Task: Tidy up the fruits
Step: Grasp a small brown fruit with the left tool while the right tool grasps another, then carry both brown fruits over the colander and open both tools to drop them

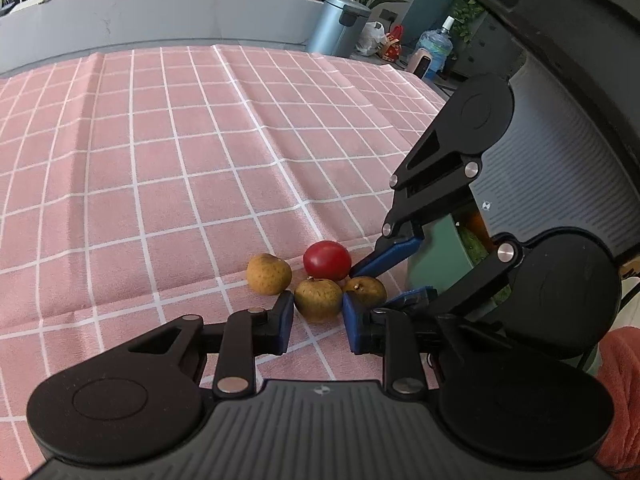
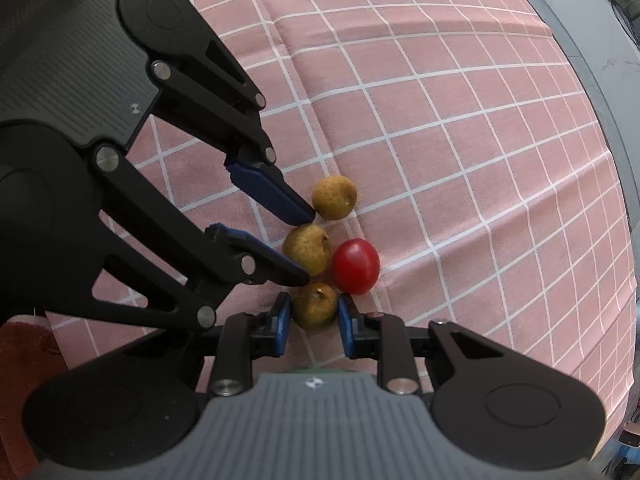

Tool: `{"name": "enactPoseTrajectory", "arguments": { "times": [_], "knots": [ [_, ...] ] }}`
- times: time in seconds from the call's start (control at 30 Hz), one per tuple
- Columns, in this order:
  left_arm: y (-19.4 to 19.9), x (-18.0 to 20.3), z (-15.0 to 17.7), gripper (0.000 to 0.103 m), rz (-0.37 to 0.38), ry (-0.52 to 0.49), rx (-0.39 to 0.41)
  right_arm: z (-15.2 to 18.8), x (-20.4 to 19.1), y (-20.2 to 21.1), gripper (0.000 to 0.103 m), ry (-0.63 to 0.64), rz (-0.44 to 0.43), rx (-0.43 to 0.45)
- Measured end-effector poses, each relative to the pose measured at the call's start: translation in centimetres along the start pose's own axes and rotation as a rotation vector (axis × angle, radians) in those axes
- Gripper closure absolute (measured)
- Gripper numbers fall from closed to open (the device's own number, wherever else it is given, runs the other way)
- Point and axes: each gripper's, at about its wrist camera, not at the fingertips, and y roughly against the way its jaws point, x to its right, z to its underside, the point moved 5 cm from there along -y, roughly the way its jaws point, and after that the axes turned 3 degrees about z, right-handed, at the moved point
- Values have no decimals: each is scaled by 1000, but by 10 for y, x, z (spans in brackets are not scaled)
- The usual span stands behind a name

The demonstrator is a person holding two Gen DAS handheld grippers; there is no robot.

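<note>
covering the table, a pink checked cloth [image 1: 160,160] is seen in both views. only the left wrist view shows a green container [image 1: 436,264] behind the right gripper [image 1: 384,280]. three brown fruits and one red fruit [image 2: 356,266] are counted, clustered and touching. the middle brown fruit [image 1: 318,298] is bracketed by the narrowly parted left gripper [image 1: 318,322]; the near brown fruit [image 2: 315,306] by the right gripper, whether gripped cannot be told. the far brown fruit [image 2: 334,197] lies beside.

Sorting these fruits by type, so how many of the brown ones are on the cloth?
3. One brown fruit sits between the left gripper fingers, one between the right gripper fingers, and one lies apart. None seem hidden.
</note>
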Motion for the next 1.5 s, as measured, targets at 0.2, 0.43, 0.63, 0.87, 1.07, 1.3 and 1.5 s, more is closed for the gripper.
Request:
{"name": "enactPoseTrajectory", "arguments": {
  "times": [0.2,0.43,0.63,0.87,1.07,1.3,1.5],
  "knots": [
    [27,2,5,74,-36,21,29,-1,-2,21,83,-24,26,38],
    [76,6,7,74,-50,109,119,1,-13,66,83,-122,83,188],
    [99,24,11,74,-53,119,145,21,-25,111,83,-273,139,311],
    [106,61,7,74,-29,56,155,73,-37,139,83,-480,206,405],
    [88,96,3,74,-2,-8,112,123,-47,140,82,-637,247,396],
    [63,125,7,74,-4,-86,42,166,-51,123,82,-717,253,367],
    [43,134,11,74,-42,-134,-20,179,-48,108,82,-751,237,365]
  ]
}}
